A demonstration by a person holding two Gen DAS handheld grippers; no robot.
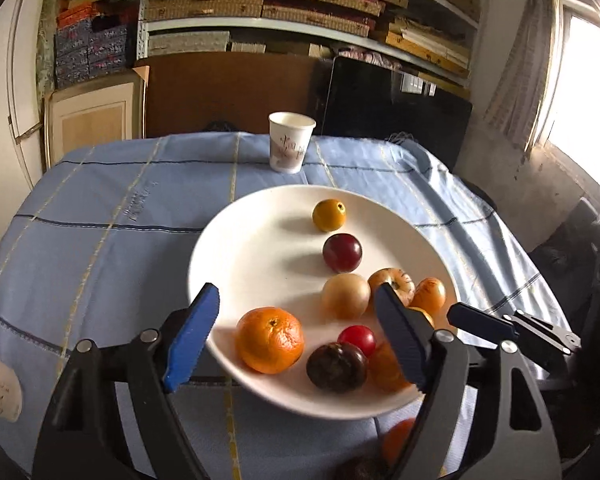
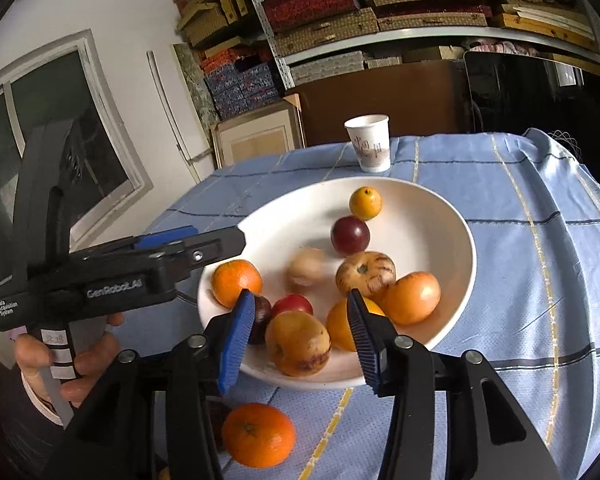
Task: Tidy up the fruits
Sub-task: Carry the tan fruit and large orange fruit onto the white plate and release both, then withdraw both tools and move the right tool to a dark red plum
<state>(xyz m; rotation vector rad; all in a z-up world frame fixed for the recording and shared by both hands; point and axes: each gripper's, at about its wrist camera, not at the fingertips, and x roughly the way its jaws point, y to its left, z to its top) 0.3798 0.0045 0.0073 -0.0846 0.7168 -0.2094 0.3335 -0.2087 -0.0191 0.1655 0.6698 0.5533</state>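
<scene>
Blue checked cloth [image 1: 100, 208] carries a white plate [image 1: 236, 264] of round orange, red and purple fruits [image 1: 342, 258]; 1 orange [image 2: 258, 434] lies beside it. Both left gripper [image 1: 300, 336] and right gripper [image 2: 296, 336] gape, empty.

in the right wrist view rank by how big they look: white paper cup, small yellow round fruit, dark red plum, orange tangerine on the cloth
1. Orange tangerine on the cloth, though it is nearest the camera.
2. White paper cup.
3. Dark red plum.
4. Small yellow round fruit, only slightly smaller than the plum.
</scene>
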